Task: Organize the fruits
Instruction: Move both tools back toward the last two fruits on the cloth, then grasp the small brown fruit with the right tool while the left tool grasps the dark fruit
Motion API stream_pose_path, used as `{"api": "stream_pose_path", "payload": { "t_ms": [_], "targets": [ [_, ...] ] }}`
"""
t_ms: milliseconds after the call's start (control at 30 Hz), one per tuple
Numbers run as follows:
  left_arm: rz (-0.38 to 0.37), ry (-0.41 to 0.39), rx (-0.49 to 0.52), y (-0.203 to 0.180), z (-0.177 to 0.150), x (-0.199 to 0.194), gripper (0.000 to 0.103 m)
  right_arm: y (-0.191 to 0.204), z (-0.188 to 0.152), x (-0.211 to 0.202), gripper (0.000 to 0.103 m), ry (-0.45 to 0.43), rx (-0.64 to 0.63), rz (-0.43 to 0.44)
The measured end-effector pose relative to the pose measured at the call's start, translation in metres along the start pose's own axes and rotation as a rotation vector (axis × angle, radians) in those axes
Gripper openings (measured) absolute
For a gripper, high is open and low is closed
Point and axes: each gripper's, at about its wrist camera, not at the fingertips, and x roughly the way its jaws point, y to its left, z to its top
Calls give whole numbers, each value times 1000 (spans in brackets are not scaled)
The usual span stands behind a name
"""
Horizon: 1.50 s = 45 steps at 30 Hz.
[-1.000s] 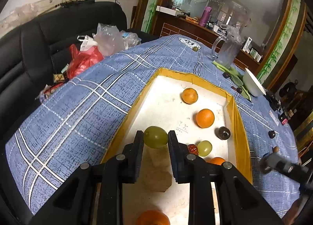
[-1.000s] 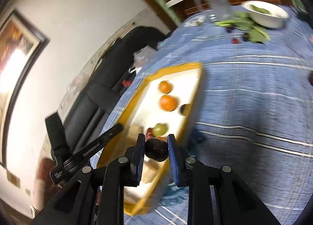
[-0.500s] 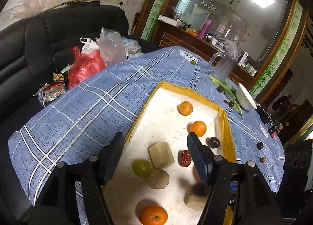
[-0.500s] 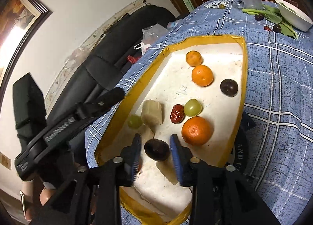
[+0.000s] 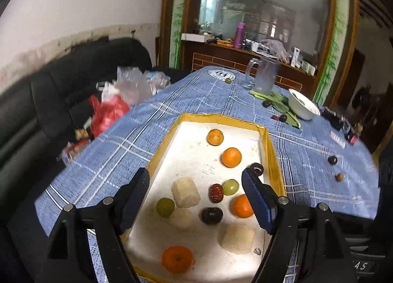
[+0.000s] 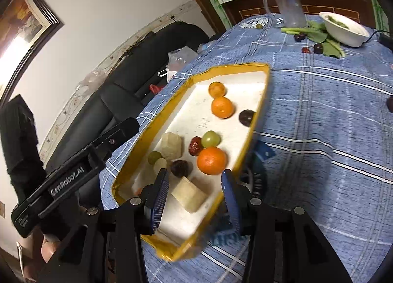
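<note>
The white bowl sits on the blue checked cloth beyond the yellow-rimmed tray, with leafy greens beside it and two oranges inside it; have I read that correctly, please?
Not quite: the white bowl holds no oranges. The right wrist view shows only something greenish inside it. The oranges lie in the yellow-rimmed tray. The leafy greens do lie beside the bowl.

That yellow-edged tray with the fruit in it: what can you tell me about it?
The tray is a shallow rectangular box with a scuffed white floor, looking like foam, and a low rim wrapped in yellow tape. It lies flat on the blue checked tablecloth. Inside lie four oranges, two green grapes, two dark round fruits, a red date and pale tan chunks. Both sets of jaws stand open above its near end, touching nothing.
</note>
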Motion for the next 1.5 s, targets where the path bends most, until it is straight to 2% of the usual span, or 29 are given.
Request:
{"api": "stream_pose_path", "payload": {
  "t_ms": [133,533,633,967,1133,1200,1367,1500],
  "targets": [
    [24,-26,74,-19,-3,-9,84,-13,-4,-12,49,-15,10,-16],
    [12,-11,181,-61,-9,-14,84,-63,-17,-56,49,-63,78,-100],
    [1,-6,195,-67,-11,-16,84,-81,-19,-76,49,-91,74,-180],
    [-80,49,173,-86,-14,-6,84,-173,-24,-142,48,-170,204,-429],
    [-120,54,191,-103,-11,-7,84,-184,-2,-121,48,-129,167,-498],
    [-162,72,195,-111,-7,-5,84,-190,8,-108,48,-122,157,-515],
    [-264,141,149,-125,10,11,84,-200,21,-84,42,-118,155,-500],
    [-315,184,114,-145,23,32,84,-205,23,-70,25,-111,145,-518]
  ]
}}
